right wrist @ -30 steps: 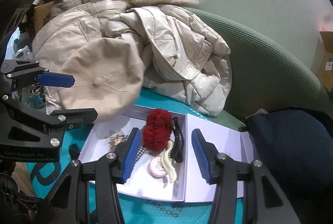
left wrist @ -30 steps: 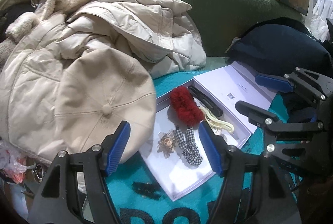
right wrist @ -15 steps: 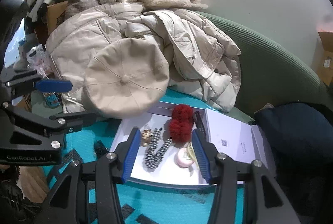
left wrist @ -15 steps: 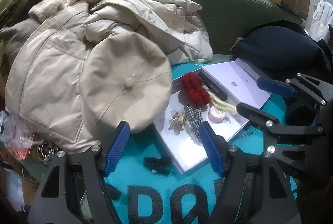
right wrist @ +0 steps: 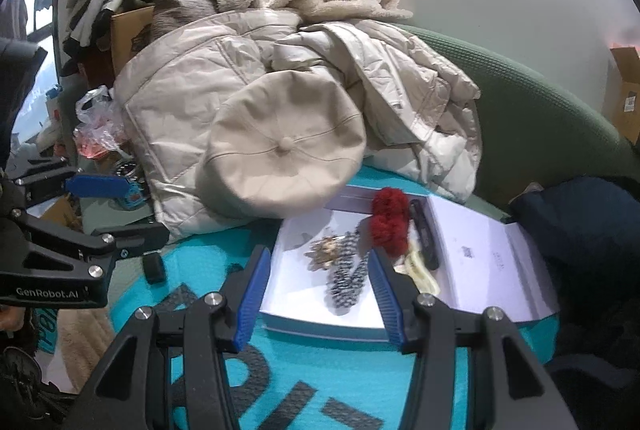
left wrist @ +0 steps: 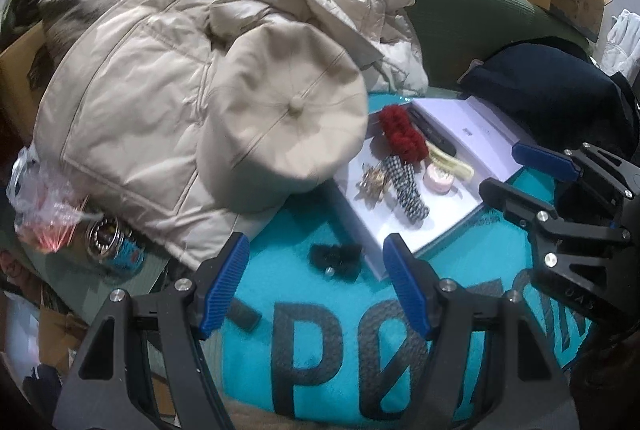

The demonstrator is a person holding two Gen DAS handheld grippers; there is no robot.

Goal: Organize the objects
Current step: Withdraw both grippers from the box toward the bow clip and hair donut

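Here both grippers, left (left wrist: 316, 284) and right (right wrist: 318, 288), gape over a white box (right wrist: 298, 250) of hair accessories.

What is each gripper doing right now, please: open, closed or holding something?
Left gripper: open, holding nothing, above the black hair clip.
Right gripper: open, holding nothing, above the white box.

Cluttered home: coats (left wrist: 132, 102) on sofa (left wrist: 452, 2)

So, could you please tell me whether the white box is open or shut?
Open: the white box lies with its lid folded flat beside it, and the red scrunchie and checked bow lie exposed inside.
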